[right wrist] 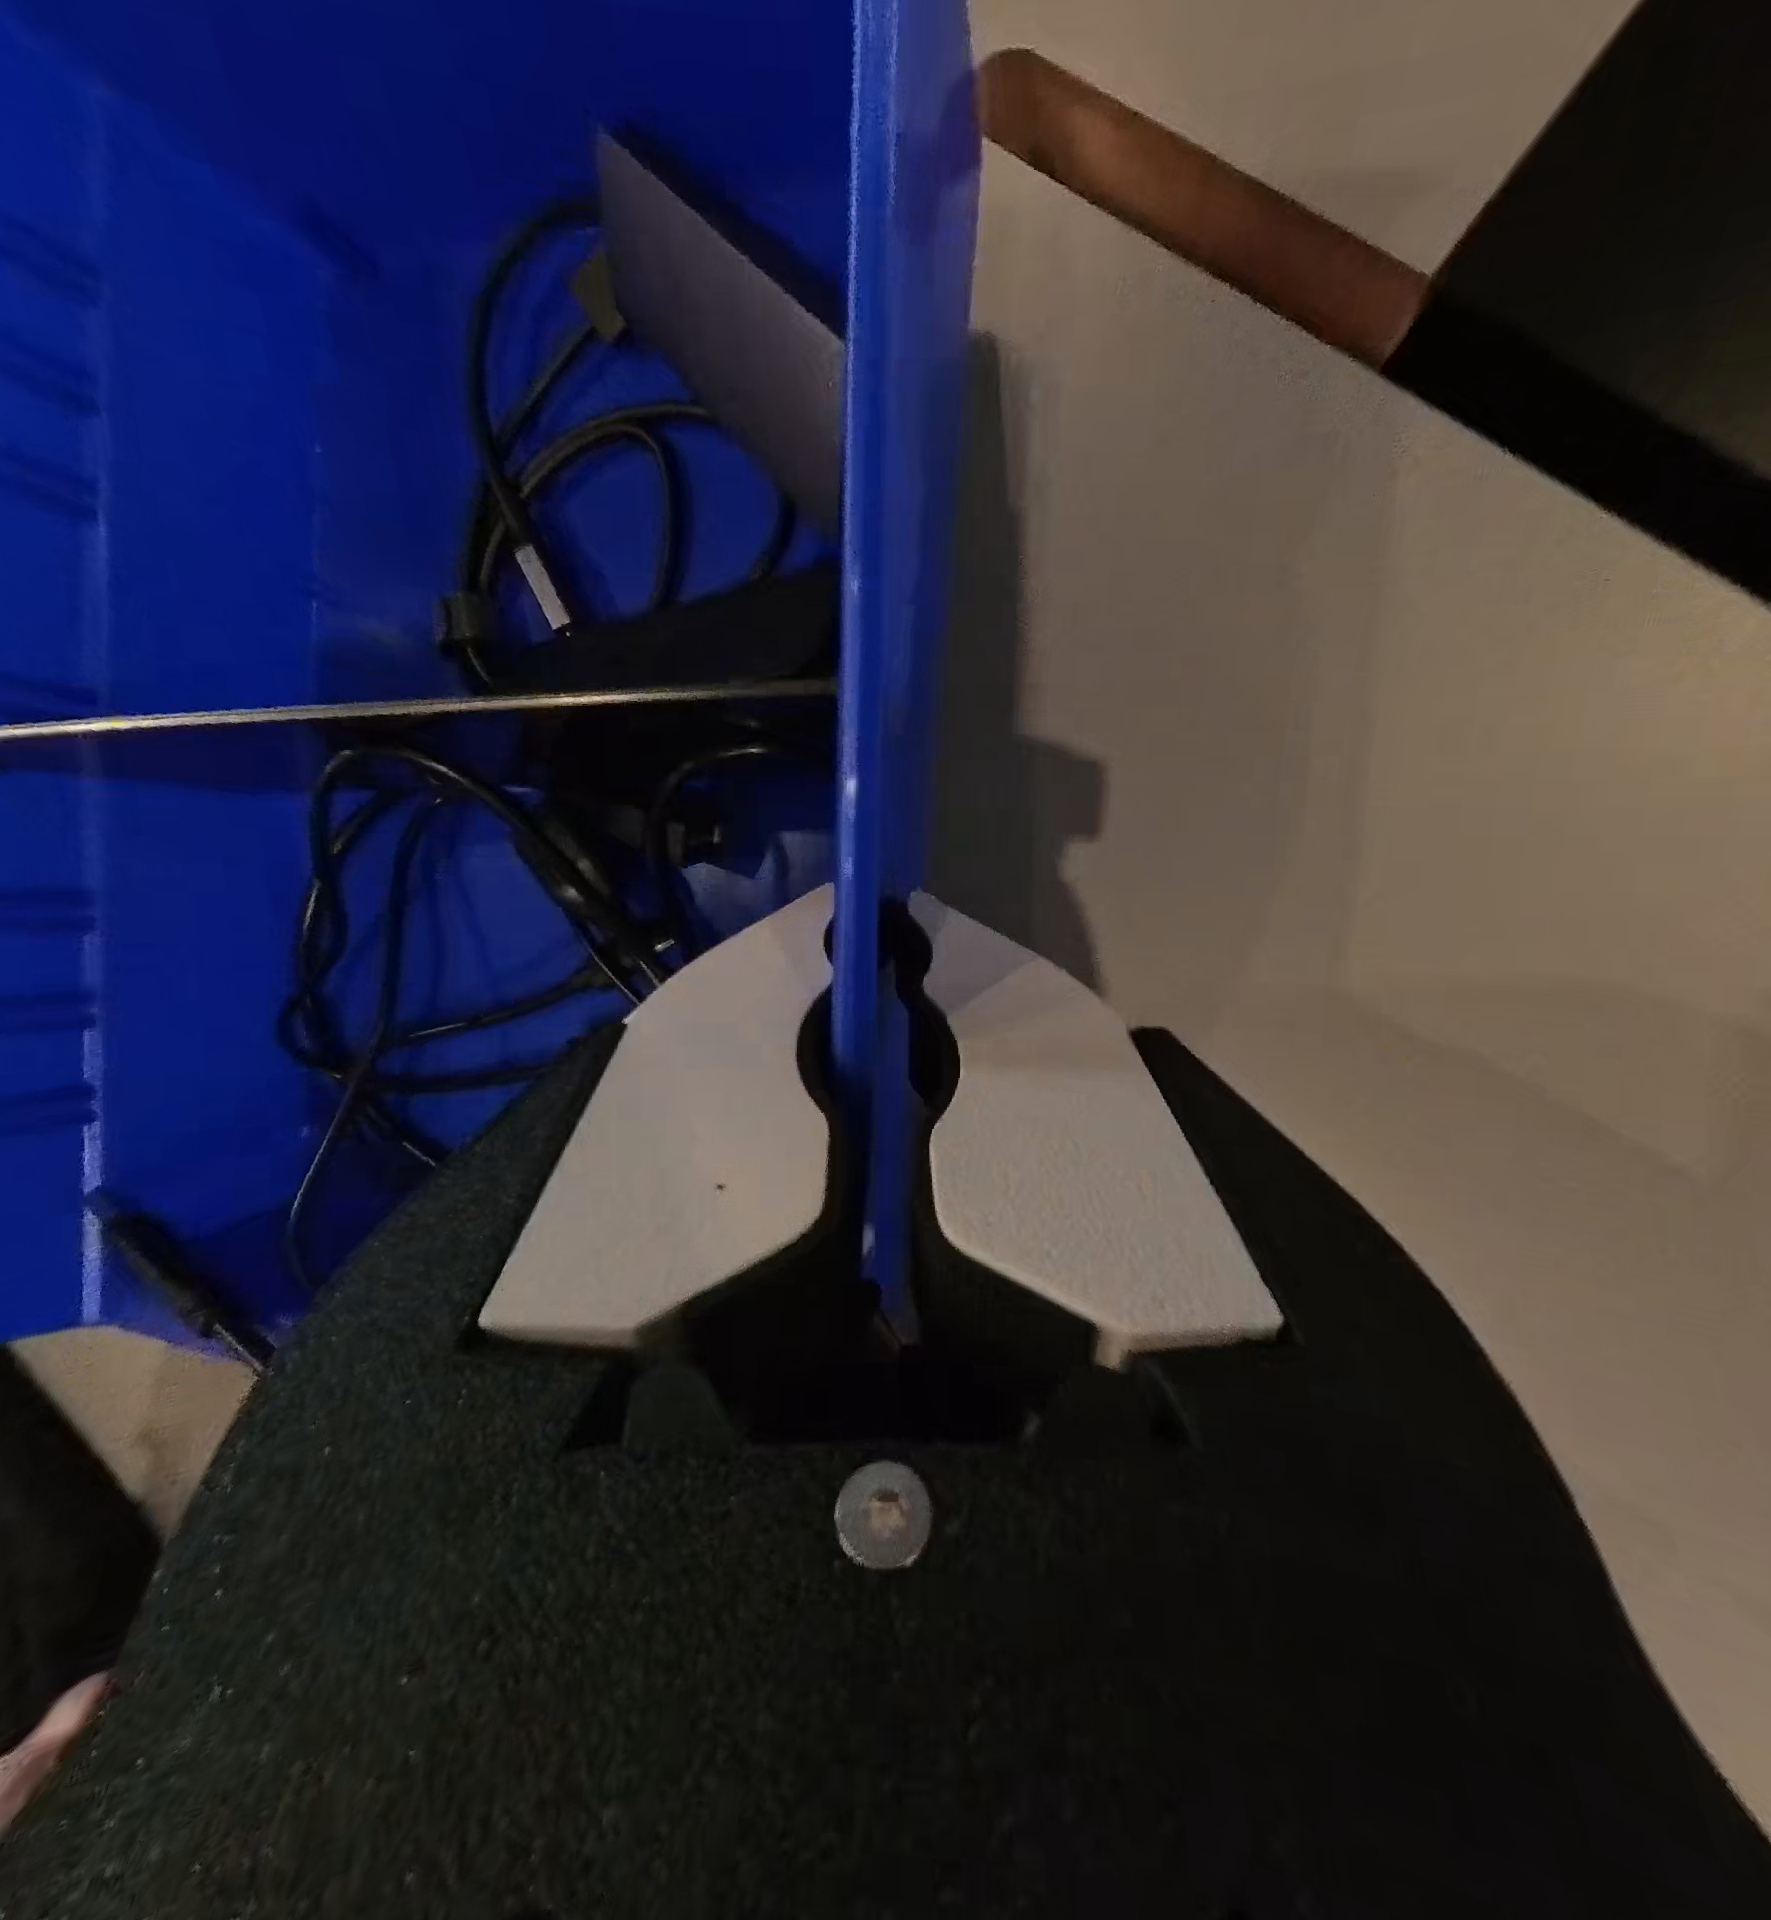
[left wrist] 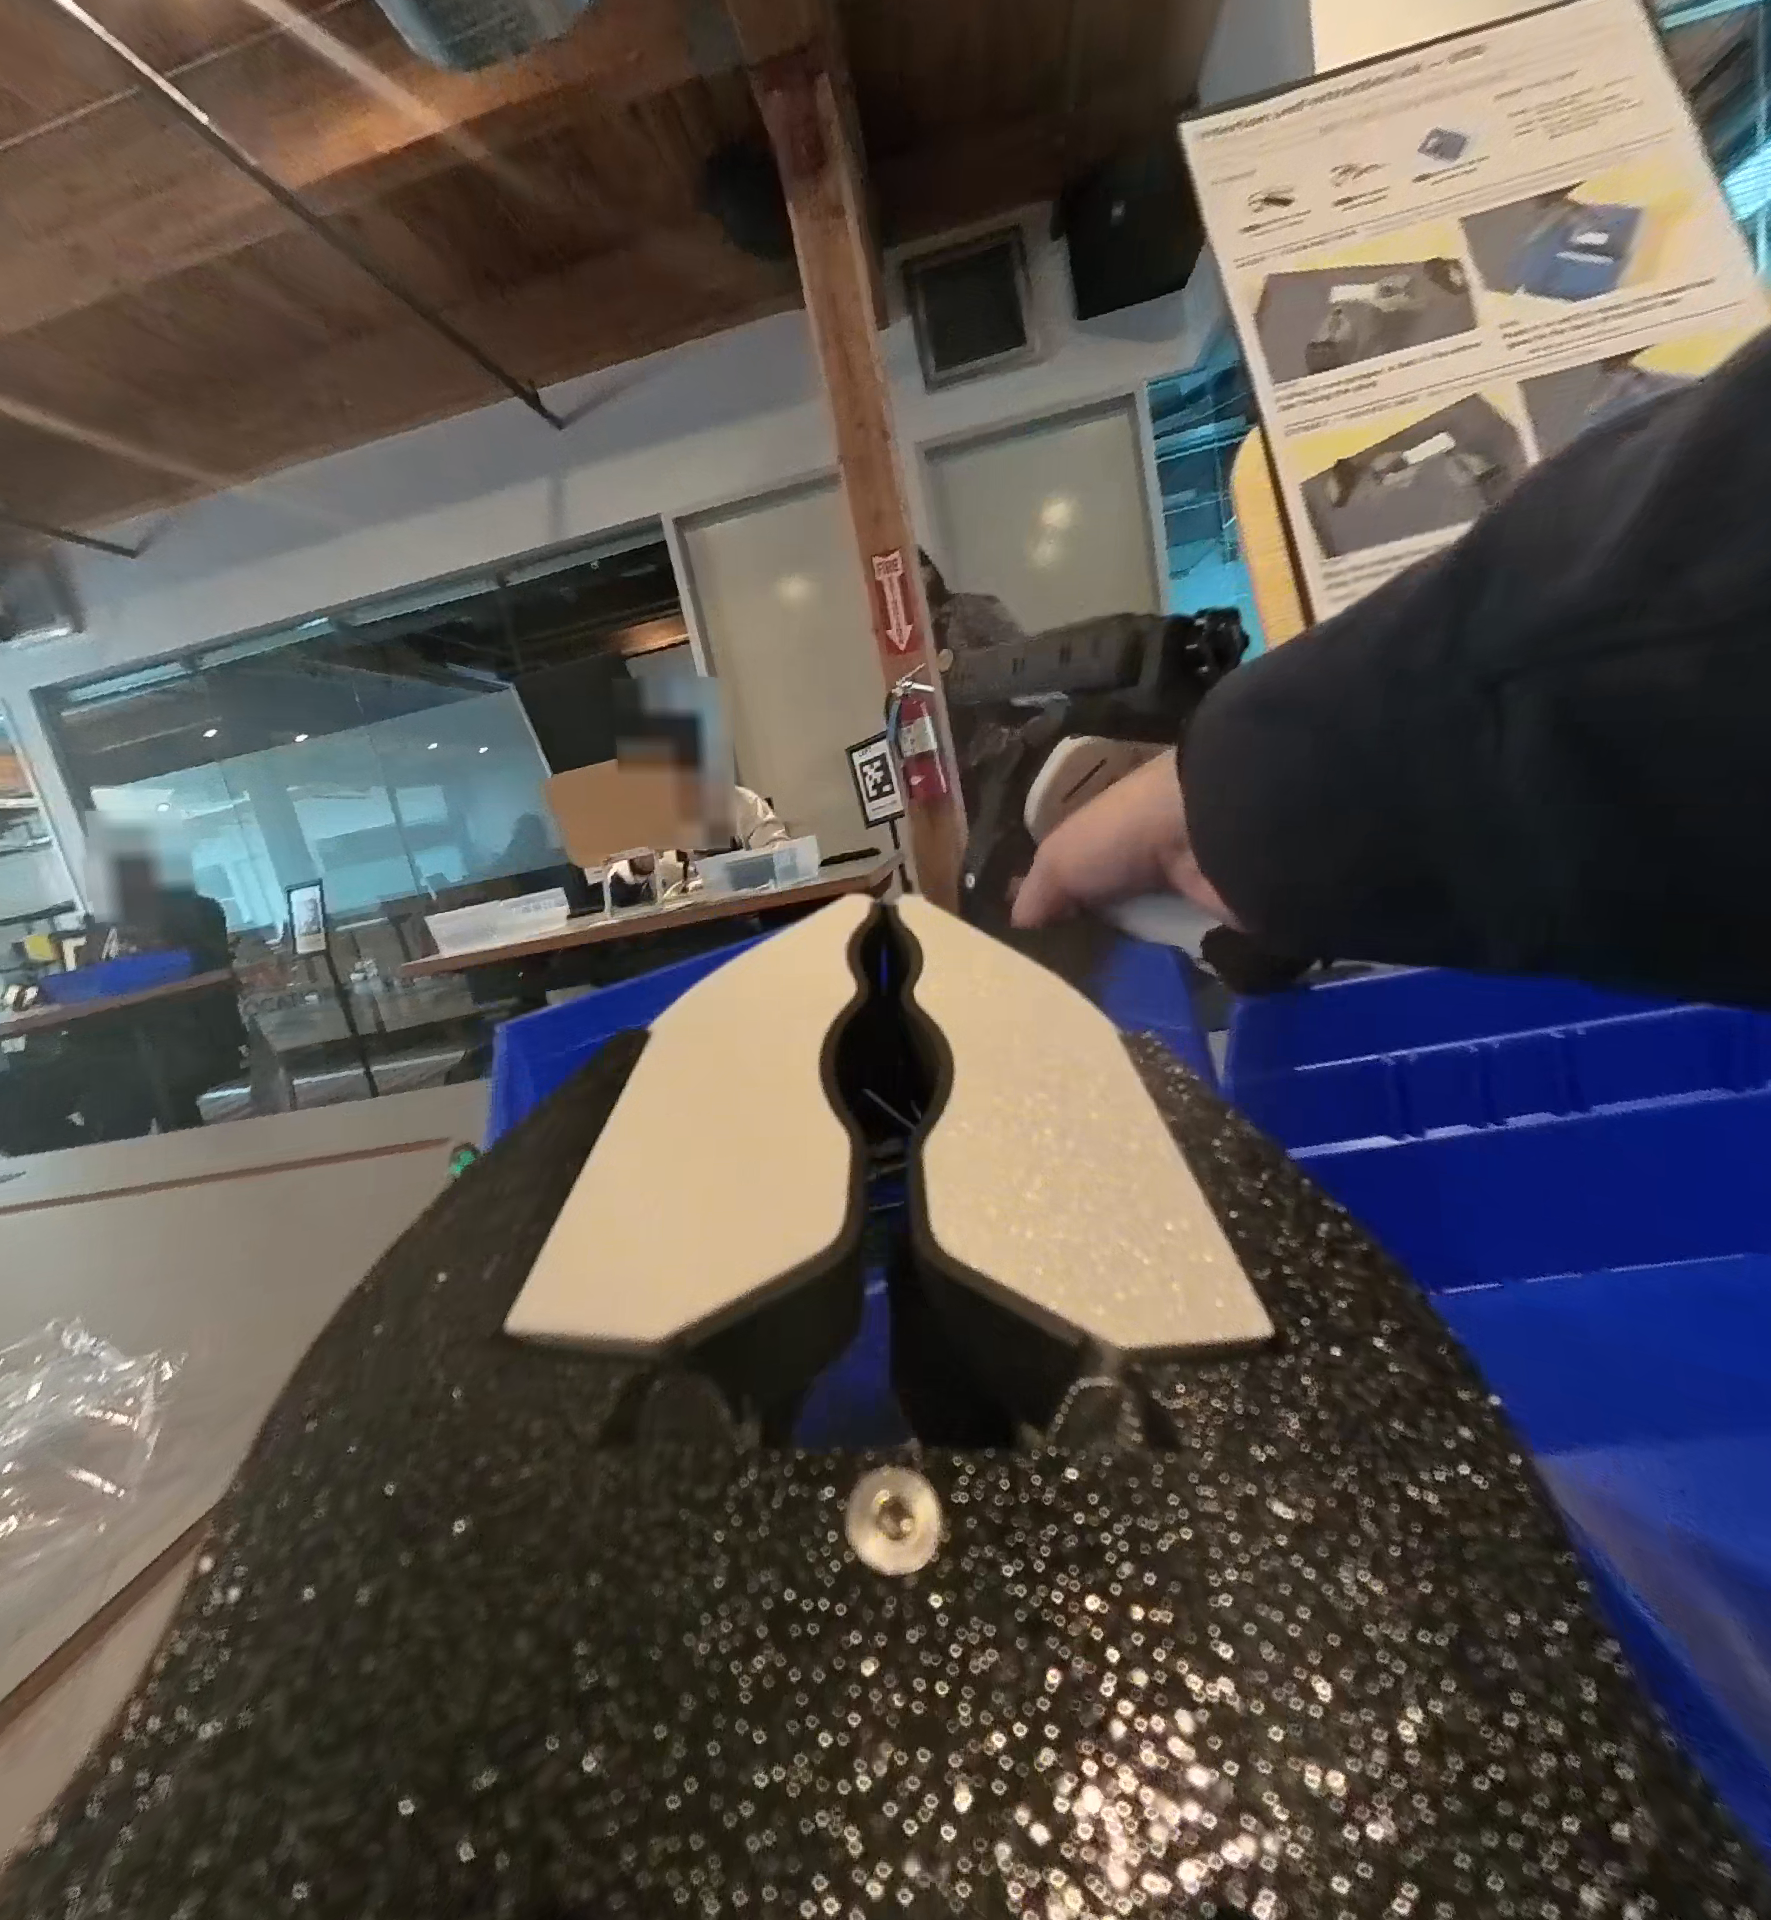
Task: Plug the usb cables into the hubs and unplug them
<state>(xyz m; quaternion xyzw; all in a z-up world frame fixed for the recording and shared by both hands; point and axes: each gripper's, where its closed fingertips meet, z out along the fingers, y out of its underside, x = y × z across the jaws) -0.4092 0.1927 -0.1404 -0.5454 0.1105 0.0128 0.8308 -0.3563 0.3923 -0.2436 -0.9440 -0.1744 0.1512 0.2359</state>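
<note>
1. Right hand-held gripper clamps bin wall, which runs bottom-to-top mid-frame.
2. Cables, hub in bin, left of wall; hub lies crosswise.
3. Left hand-held gripper closed, empty.

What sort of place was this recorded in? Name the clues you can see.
Probably a shared office or lab workspace: a wooden-beam ceiling, glass-walled rooms and people seated at desks. An instruction poster stands behind blue bins, one holding black cables.

Bin wall hides hub right end; cables partly behind fingers (tangled).
</note>
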